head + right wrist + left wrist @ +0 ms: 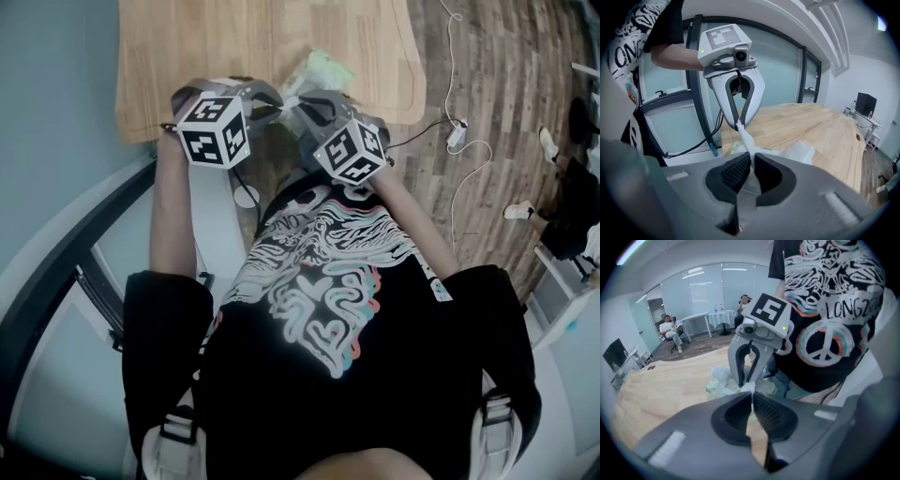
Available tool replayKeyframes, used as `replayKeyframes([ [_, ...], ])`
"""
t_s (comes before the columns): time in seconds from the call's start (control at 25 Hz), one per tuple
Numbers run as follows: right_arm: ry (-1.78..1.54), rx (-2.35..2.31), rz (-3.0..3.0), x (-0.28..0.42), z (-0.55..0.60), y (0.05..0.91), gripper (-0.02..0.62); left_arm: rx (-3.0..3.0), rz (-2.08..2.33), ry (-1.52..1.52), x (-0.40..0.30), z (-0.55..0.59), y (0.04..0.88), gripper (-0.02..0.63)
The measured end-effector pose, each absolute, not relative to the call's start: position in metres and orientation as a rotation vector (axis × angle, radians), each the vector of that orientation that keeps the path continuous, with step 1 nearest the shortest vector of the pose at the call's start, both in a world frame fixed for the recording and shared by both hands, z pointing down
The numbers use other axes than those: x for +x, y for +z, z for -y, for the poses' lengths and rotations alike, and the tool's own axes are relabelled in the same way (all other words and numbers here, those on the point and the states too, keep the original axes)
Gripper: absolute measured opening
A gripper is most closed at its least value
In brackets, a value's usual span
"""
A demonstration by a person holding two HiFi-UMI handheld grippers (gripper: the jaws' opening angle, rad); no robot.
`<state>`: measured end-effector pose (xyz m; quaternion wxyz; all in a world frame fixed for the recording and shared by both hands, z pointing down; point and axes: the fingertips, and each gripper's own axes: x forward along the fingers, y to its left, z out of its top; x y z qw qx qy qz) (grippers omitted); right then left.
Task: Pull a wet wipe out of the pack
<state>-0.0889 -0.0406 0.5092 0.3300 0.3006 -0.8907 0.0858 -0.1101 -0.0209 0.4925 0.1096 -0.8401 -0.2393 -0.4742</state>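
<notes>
A wet wipe point(744, 136) is being pinched at both ends, with the left gripper point(738, 124) and the right gripper point(748, 386) each closed on it. The pack point(319, 70) is being borne by the wooden table point(234, 47) at its near edge, and the room is being bounded by glass walls point(703, 287).

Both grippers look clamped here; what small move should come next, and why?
Probably ease the left gripper up, away from the right gripper: both grippers' jaws are shut on the twisted white wet wipe strung between them, near the crumpled pale green pack.

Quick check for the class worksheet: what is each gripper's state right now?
Left gripper: closed on the wet wipe.
Right gripper: closed on the same wet wipe.
</notes>
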Motion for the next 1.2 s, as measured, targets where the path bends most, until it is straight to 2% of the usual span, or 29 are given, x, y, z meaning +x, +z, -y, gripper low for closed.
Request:
replayKeyframes([
  [1.2,0.010,0.704,2.312,-0.107,0.040,0.499,0.037,-2.555,0.612,-1.372,-0.124,0.019,0.488,0.000],
])
